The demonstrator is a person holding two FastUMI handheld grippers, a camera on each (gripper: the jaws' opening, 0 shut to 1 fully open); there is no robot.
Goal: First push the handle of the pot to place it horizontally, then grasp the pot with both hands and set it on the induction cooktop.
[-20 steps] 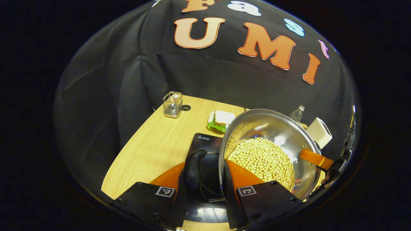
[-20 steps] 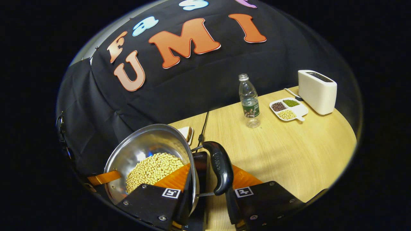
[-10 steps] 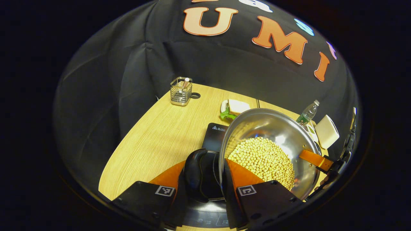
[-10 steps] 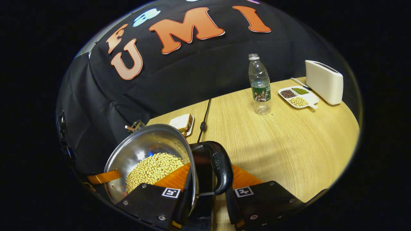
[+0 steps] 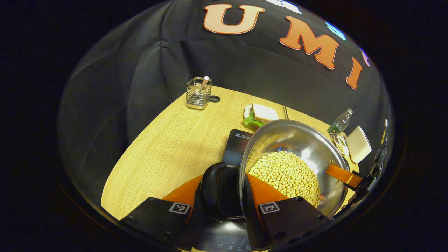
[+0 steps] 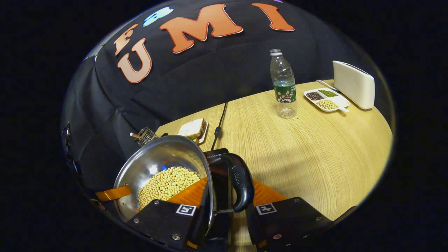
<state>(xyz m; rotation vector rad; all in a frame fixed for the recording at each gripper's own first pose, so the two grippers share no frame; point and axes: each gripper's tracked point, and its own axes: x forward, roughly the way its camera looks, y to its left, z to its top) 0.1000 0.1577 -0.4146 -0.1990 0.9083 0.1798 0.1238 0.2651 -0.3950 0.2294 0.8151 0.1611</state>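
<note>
A steel pot (image 5: pixel 290 140) full of pale soybeans (image 5: pixel 285 175) hangs low over the black induction cooktop (image 5: pixel 241 141). My left gripper (image 5: pixel 224 182) is shut on it: one finger lies outside the black side handle (image 5: pixel 211 189), the other inside the wall on the beans. In the right gripper view the pot (image 6: pixel 157 157) sits at lower left, and my right gripper (image 6: pixel 229 185) is shut the same way across its rim and the opposite black handle (image 6: pixel 241 185). The cooktop (image 6: pixel 216 155) peeks out behind that handle. The far gripper's finger (image 5: pixel 341 174) shows on the opposite rim.
A wire utensil holder (image 5: pixel 198 92) stands at the table's far left. A sandwich on a plate (image 5: pixel 262 113) lies behind the cooktop, next to a black cable (image 6: pixel 218 126). A water bottle (image 6: pixel 283 84), a divided bean dish (image 6: pixel 325 99) and a white toaster (image 6: pixel 353 84) stand far right.
Both grippers have carried the pot downward over the cooktop, so the table things sit higher in both views. Both grips have held.
</note>
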